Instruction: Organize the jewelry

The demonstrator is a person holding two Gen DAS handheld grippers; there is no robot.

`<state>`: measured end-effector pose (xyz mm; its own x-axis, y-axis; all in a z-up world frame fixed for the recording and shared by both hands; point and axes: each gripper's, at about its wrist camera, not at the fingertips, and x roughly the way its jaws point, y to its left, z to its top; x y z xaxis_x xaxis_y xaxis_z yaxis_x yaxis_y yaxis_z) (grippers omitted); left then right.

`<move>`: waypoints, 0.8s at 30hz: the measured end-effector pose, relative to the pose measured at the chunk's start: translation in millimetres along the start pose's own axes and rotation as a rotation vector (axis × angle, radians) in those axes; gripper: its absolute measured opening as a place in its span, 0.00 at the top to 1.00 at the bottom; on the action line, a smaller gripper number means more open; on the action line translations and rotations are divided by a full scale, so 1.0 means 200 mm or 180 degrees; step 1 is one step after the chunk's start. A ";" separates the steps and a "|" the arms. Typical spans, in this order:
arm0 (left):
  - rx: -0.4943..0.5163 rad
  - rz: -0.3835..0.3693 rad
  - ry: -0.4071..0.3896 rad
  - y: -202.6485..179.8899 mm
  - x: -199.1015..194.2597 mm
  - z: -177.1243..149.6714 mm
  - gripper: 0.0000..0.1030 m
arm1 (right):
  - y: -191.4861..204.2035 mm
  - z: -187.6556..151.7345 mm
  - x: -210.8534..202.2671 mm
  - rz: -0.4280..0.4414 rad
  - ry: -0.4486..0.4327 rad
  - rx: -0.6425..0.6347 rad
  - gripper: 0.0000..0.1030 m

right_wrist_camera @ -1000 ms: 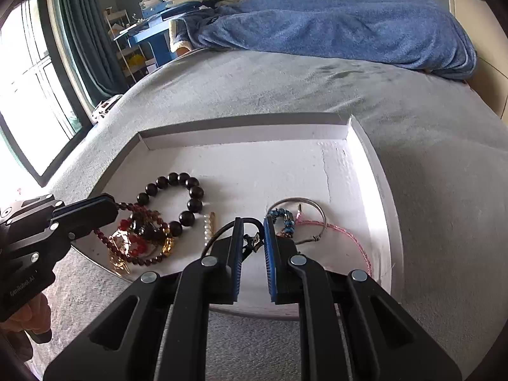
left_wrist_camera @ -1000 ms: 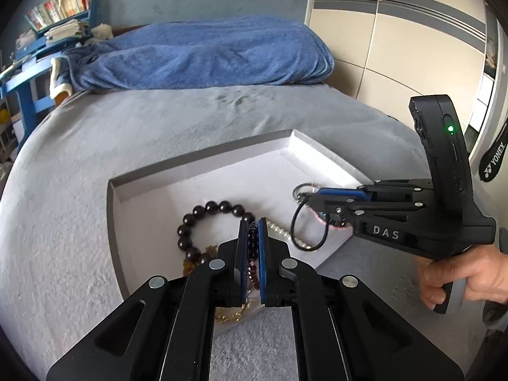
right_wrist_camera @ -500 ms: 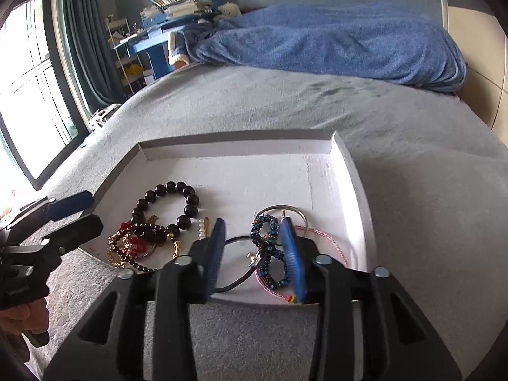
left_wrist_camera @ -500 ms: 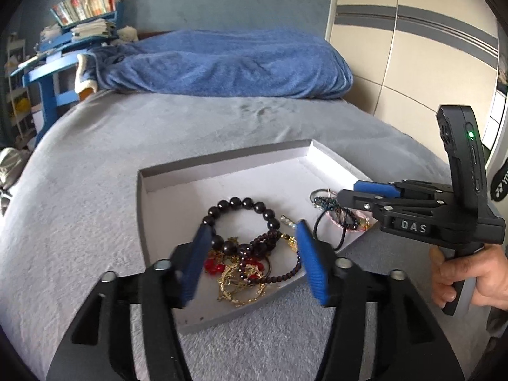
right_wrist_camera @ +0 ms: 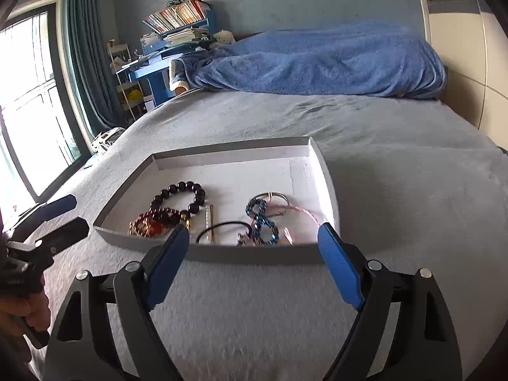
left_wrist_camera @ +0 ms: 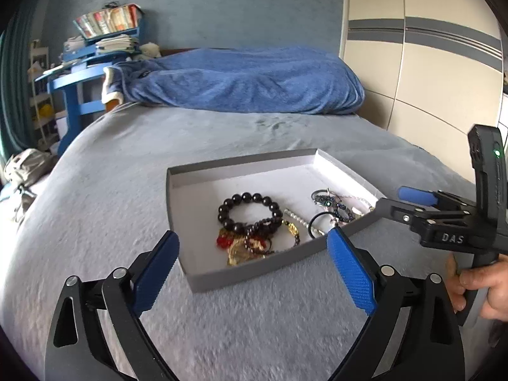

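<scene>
All the jewelry sits inside the shallow gray tray (right_wrist_camera: 327, 187) on the bed, just in front of both grippers, so the putting-in part looks done. The left gripper (left_wrist_camera: 252, 265) has its blue fingers spread wide and holds nothing. The right gripper (right_wrist_camera: 252, 260) is spread wide too, and it is empty. Ahead of the left gripper lies the black bead bracelet (left_wrist_camera: 249, 208), and touching its near side is a heap of dark red beads and a gold chain (left_wrist_camera: 246, 243) all mixed together. Ahead of the right gripper lies the blue bead bracelet (right_wrist_camera: 262, 220) twisted like an eight, on top of a silver bangle (right_wrist_camera: 273, 197) and a pink cord (right_wrist_camera: 304, 214). Between the two groups are a black hair tie (right_wrist_camera: 223, 227) and a thin pearl clip (right_wrist_camera: 209, 219). I think what is left is to pull apart the tangled heap, if a neater tray is wanted. The only writing I can read is "DAS" in white letters on the side of the right gripper, seen from the left camera. The books on the blue shelf (right_wrist_camera: 177, 16) are too small to read.
</scene>
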<state>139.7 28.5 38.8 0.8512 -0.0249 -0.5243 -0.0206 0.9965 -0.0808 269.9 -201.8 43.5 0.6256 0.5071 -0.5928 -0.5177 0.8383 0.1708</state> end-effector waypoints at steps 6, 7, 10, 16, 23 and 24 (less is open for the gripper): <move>-0.0057 0.0186 0.0027 -0.01 -0.03 -0.11 0.06 | 0.02 -0.09 -0.09 -0.0049 -0.0091 -0.0049 0.07; -0.0077 0.0205 0.0043 -0.01 -0.03 -0.12 0.06 | 0.03 -0.11 -0.10 -0.0060 -0.0091 -0.0073 0.07; -0.0073 0.0243 0.0012 -0.03 -0.04 -0.15 0.06 | 0.05 -0.16 -0.13 -0.0085 -0.0141 -0.0123 0.06; 0.0095 0.0351 -0.0077 -0.09 -0.09 -0.19 0.06 | 0.11 -0.23 -0.17 -0.0182 -0.0312 -0.0254 0.05; 0.0091 0.0359 -0.0194 -0.08 -0.12 -0.20 0.05 | 0.11 -0.26 -0.21 -0.0254 -0.0475 -0.0275 0.05; 0.0067 0.0367 -0.0167 -0.08 -0.11 -0.21 0.05 | 0.11 -0.26 -0.21 -0.0253 -0.0466 -0.0261 0.05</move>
<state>98.8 10.7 16.8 0.8701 0.0937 -0.4838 -0.1095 0.9940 -0.0044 202.2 -215.1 31.0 0.7417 0.4686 -0.4799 -0.5052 0.8609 0.0598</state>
